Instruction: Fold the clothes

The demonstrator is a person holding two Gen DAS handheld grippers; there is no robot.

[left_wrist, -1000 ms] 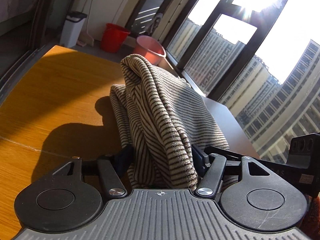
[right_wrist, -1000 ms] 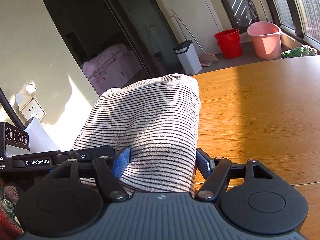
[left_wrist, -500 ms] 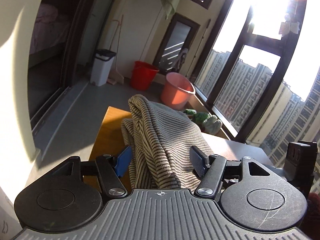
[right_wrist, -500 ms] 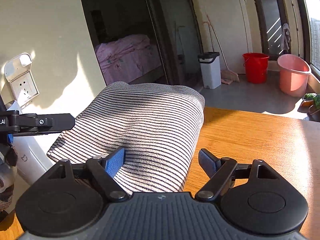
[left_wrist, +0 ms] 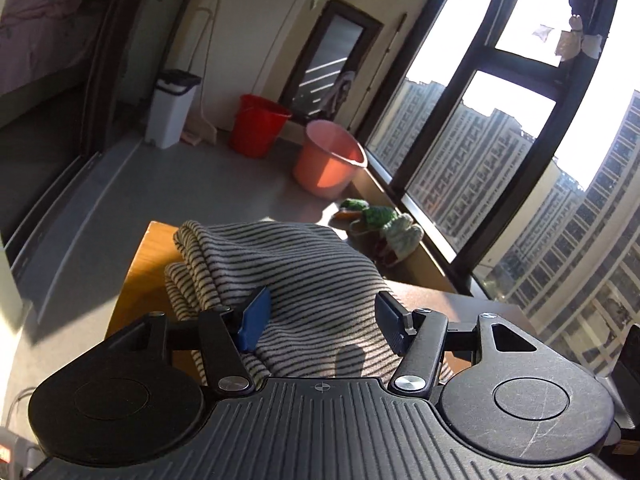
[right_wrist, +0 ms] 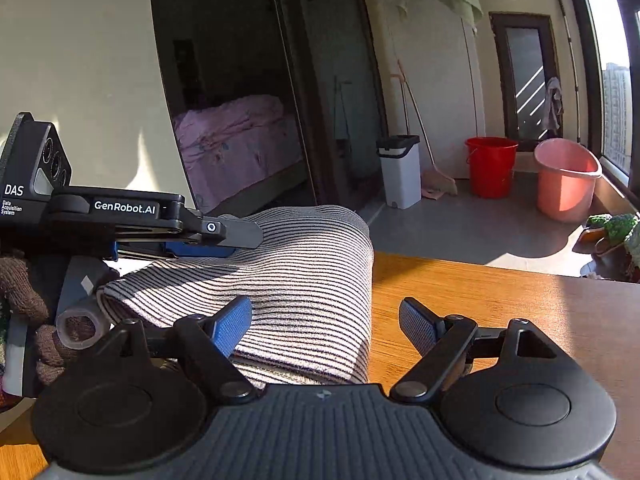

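The folded striped garment (right_wrist: 304,280) sits low-centre of the frame at the table (right_wrist: 500,304) edge. The right hand-held gripper (right_wrist: 324,324) gapes, pads clear. The left hand-held gripper (left_wrist: 320,320) is closing over the cloth — a snagged layer could drag the stack floorward.

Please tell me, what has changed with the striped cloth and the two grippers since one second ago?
The right gripper has let go of the striped cloth: its jaws now stand open. The left gripper is closing, the cloth between its jaws. The cloth, bunched upright before, now lies lower and flatter, still on the wooden table.
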